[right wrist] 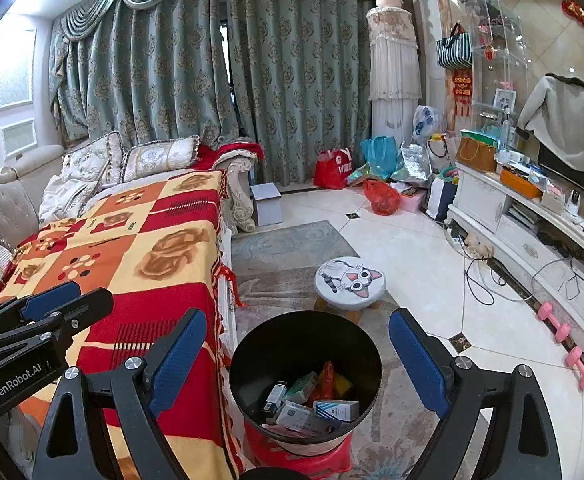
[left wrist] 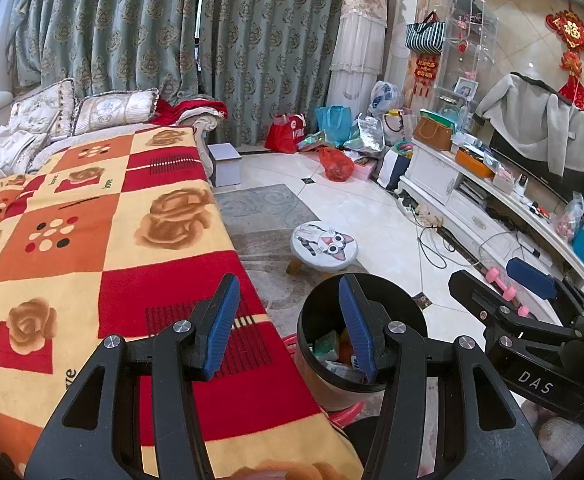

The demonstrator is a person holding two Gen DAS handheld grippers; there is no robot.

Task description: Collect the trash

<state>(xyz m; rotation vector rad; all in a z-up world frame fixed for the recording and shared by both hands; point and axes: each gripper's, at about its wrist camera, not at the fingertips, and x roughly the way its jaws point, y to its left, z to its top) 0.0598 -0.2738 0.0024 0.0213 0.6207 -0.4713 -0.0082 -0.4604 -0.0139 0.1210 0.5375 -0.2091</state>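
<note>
A black trash bin (right wrist: pixel 248 364) stands on a red stool (right wrist: pixel 324 460) beside the sofa. It holds several small boxes (right wrist: pixel 334 408) and wrappers. My right gripper (right wrist: pixel 298 352) is open and empty, with its fingers on either side of the bin's mouth, above it. My left gripper (left wrist: pixel 290 320) is open and empty, over the sofa blanket's edge and the bin (left wrist: pixel 396 304). The right gripper also shows in the left wrist view (left wrist: pixel 504 280), and the left gripper shows in the right wrist view (right wrist: pixel 64 300).
A sofa with a red and yellow checked blanket (left wrist: pixel 92 232) fills the left. A small cat-face stool (right wrist: pixel 350 280) stands on the rug behind the bin. A white TV cabinet (right wrist: pixel 532 240) runs along the right, with pink dumbbells (right wrist: pixel 564 336) and cables below. Bags (right wrist: pixel 380 196) lie by the curtains.
</note>
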